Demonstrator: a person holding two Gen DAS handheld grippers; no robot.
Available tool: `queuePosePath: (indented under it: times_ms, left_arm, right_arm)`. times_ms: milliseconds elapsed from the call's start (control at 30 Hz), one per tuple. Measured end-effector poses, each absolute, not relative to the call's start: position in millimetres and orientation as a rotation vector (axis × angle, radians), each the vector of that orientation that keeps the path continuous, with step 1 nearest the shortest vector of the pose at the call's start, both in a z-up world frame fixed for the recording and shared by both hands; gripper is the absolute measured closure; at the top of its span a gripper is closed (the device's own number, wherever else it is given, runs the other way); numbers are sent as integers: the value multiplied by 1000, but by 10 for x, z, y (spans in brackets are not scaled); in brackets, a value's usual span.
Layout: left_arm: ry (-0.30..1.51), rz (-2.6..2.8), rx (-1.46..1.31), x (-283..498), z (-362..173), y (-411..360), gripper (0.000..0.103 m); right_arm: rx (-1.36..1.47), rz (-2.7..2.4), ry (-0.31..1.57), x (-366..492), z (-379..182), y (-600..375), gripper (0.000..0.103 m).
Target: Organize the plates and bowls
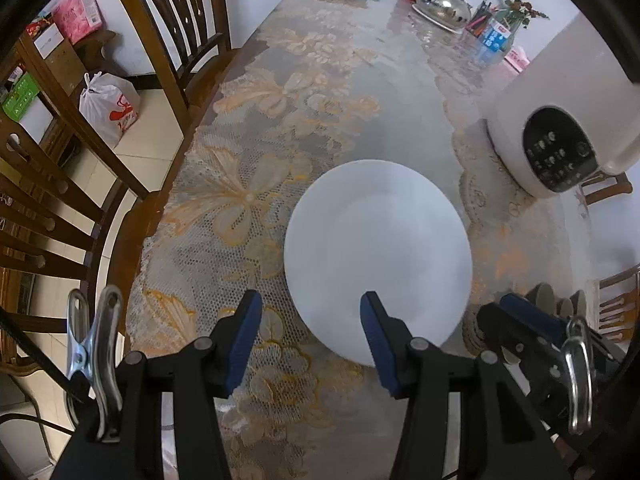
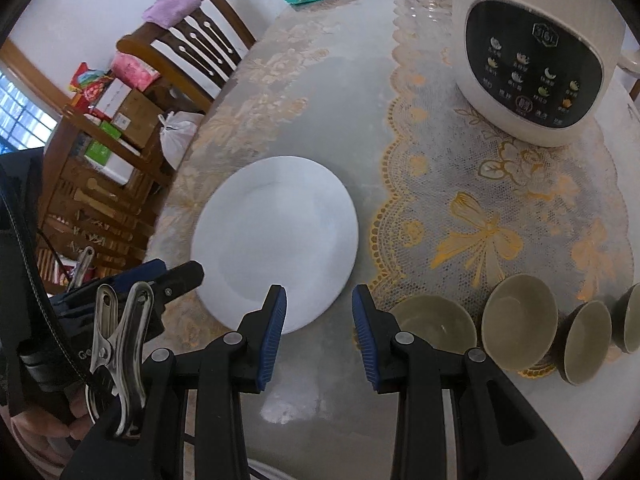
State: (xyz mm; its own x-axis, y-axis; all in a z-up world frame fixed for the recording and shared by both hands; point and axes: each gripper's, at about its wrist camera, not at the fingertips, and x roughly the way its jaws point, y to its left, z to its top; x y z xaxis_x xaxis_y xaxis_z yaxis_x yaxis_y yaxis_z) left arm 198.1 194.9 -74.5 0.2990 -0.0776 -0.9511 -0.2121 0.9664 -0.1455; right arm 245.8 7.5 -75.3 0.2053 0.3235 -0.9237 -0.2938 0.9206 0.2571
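- My left tongs (image 1: 310,312) gape wide and hold nothing; the white plate (image 1: 378,256) lies on the desk (image 1: 320,92) just ahead, its near rim between the pads.
- My right tongs (image 2: 319,308) are likewise spread and unloaded, with the bowls (image 2: 520,320) in a row just to their right (at least four, unstacked).
- I judge nothing is sorted yet.

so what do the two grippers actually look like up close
Both the left gripper and the right gripper have black plastic fingers with silver rivets and ribbed blue pads. Each carries shiny metal spring clips; a black cable runs beside each gripper's left edge.
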Motion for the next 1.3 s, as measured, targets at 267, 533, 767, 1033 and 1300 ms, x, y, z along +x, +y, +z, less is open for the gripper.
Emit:
queuePosePath:
  times_ms: [267,533,767,1033,1300]
  left_arm:
    - [1279,98,-254,2036,-857,1972,50]
    - [1292,73,-273,2063,-970,1971,50]
    - [1279,58,-257,2106,-989,1960,50]
    - [1257,44,-220,2143,-991,1932,49]
    - [1257,27,-203,2218,-995,1876,48]
  right_arm:
    - [-18,415,1312,2612,-890,157,62]
    - [-38,402,1334,2687,-1014,193,60]
    - [-42,406,1350,2710,-1070,225,60]
    - [-29,423,1344,2769,-1135,267,60]
    - [11,465,1307,2782,-1148,299,59]
